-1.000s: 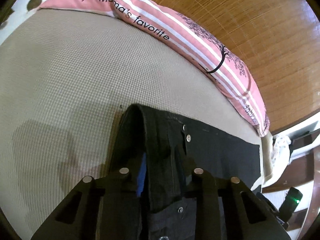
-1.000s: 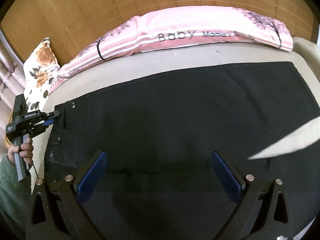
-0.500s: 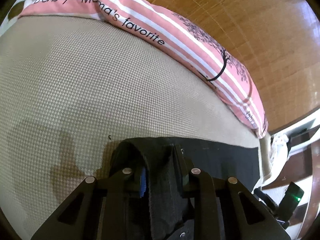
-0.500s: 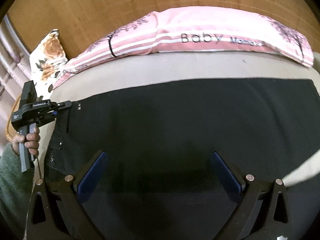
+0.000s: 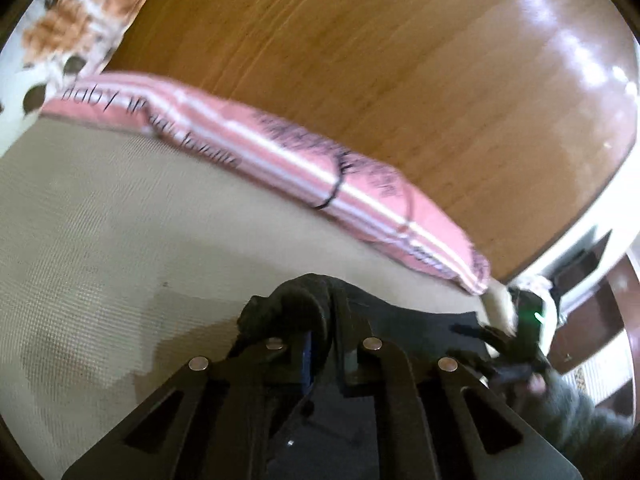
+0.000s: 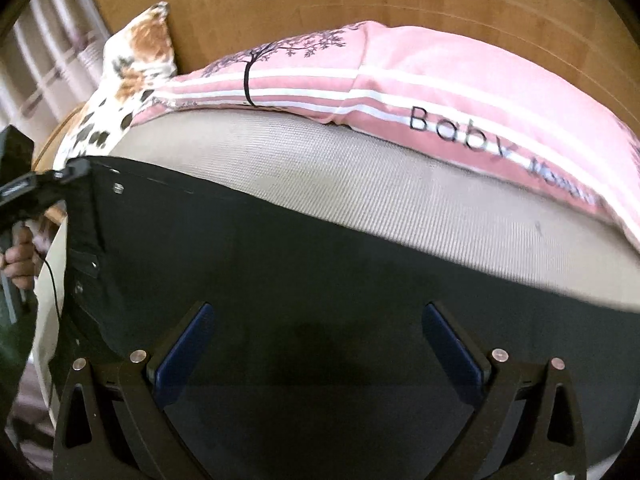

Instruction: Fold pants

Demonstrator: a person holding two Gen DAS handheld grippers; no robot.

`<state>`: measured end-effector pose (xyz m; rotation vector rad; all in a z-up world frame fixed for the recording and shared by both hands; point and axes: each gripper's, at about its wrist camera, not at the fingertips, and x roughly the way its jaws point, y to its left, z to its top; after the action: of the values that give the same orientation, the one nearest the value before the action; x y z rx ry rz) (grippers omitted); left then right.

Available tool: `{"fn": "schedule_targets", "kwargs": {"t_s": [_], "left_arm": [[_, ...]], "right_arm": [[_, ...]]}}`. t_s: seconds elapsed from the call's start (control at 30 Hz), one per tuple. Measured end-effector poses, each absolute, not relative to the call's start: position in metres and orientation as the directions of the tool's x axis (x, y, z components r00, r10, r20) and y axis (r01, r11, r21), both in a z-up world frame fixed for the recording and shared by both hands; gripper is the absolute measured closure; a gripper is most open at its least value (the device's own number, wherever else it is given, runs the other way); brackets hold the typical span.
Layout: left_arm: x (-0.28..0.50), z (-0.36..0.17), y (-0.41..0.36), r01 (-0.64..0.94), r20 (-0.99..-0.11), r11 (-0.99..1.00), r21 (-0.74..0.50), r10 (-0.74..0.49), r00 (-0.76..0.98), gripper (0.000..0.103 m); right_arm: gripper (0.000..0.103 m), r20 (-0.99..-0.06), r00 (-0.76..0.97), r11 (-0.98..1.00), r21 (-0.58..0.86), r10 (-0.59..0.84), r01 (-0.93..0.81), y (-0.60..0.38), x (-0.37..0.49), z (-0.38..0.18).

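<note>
Black pants [image 6: 320, 272] lie spread flat on the beige bed mat. My left gripper [image 5: 324, 320] has the bunched waistband corner [image 5: 292, 304] pinched between its fingers; its jaws are closing tight on the cloth and hold it lifted off the mat. In the right wrist view the same gripper [image 6: 76, 170] grips the pants' top left corner, with a hand [image 6: 18, 256] on its handle. My right gripper [image 6: 316, 312] hangs open over the middle of the pants, nothing between its blue pads. It also shows blurred in the left wrist view, as a right gripper [image 5: 516, 344] at the far end.
A pink striped pillow [image 6: 440, 92] lies along the far side of the mat [image 5: 100, 220]. A floral pillow [image 6: 132, 68] sits at its left end. Behind both rises a wooden headboard [image 5: 360, 60]. Furniture and a white cloth [image 5: 536, 284] stand past the bed's end.
The left gripper has risen and tilted up with the waistband, squeezing tighter on it. The right gripper has slid along the pants and rolled, staying open.
</note>
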<state>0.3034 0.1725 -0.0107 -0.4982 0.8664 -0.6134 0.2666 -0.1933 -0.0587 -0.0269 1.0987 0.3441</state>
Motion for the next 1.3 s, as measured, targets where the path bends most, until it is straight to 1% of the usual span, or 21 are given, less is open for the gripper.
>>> {"fn": "schedule_targets", "kwargs": {"t_s": [0.13,0.23,0.3,0.33,0.4,0.53,0.6,0.63,0.7,0.83,0.87,0.9,1.0,1.1,1.3], "left_arm": [[0.288,0.006,0.170,0.344,-0.509,0.707,-0.617,-0.693,0.510,0.095],[0.282,0.012,0.169,0.354,-0.498,0.702,-0.618,-0.698,0.514,0.095],[0.279,0.014,0.168,0.353,-0.494,0.700,-0.621,-0.699,0.517,0.095],[0.279,0.014,0.168,0.348,-0.497,0.703,-0.620,-0.695,0.520,0.095],[0.278,0.014,0.167,0.339,-0.498,0.704,-0.624,-0.693,0.521,0.095],[0.274,0.015,0.168,0.332,-0.504,0.712,-0.619,-0.684,0.527,0.095],[0.274,0.015,0.167,0.328,-0.513,0.721,-0.610,-0.675,0.531,0.095],[0.274,0.014,0.167,0.324,-0.513,0.720,-0.613,-0.675,0.531,0.095],[0.275,0.012,0.167,0.312,-0.518,0.724,-0.616,-0.670,0.532,0.095],[0.279,0.008,0.168,0.295,-0.534,0.737,-0.608,-0.654,0.535,0.095],[0.280,0.007,0.169,0.289,-0.536,0.738,-0.610,-0.653,0.535,0.095],[0.281,0.006,0.169,0.286,-0.541,0.743,-0.605,-0.648,0.536,0.095],[0.283,0.001,0.168,0.272,-0.559,0.759,-0.591,-0.629,0.541,0.095],[0.281,0.003,0.167,0.269,-0.575,0.781,-0.564,-0.605,0.551,0.095],[0.258,0.018,0.171,0.306,-0.559,0.779,-0.546,-0.612,0.559,0.095]], "right_arm": [[0.003,-0.888,0.317,0.886,0.179,0.333,-0.428,-0.201,0.301,-0.060],[0.011,-0.897,0.255,0.844,0.198,0.361,-0.499,-0.201,0.320,-0.064],[0.019,-0.905,0.185,0.800,0.225,0.383,-0.556,-0.200,0.333,-0.072],[0.022,-0.907,0.160,0.784,0.234,0.389,-0.575,-0.200,0.337,-0.075],[0.032,-0.909,0.103,0.743,0.261,0.404,-0.616,-0.198,0.344,-0.082],[0.036,-0.905,0.037,0.681,0.291,0.423,-0.672,-0.194,0.351,-0.092],[0.045,-0.904,0.020,0.673,0.303,0.427,-0.674,-0.195,0.354,-0.096],[0.047,-0.904,0.019,0.672,0.303,0.426,-0.676,-0.196,0.354,-0.098],[0.056,-0.907,0.028,0.673,0.291,0.420,-0.680,-0.200,0.354,-0.099],[0.067,-0.907,0.066,0.698,0.272,0.416,-0.662,-0.201,0.349,-0.098],[0.076,-0.912,0.082,0.704,0.250,0.402,-0.665,-0.202,0.347,-0.098],[0.083,-0.917,0.096,0.712,0.231,0.388,-0.663,-0.205,0.344,-0.097],[0.090,-0.918,0.160,0.751,0.187,0.364,-0.633,-0.206,0.334,-0.088],[0.094,-0.913,0.229,0.780,0.137,0.339,-0.610,-0.208,0.318,-0.073],[0.095,-0.884,0.350,0.838,0.081,0.310,-0.540,-0.216,0.267,-0.031]]}}
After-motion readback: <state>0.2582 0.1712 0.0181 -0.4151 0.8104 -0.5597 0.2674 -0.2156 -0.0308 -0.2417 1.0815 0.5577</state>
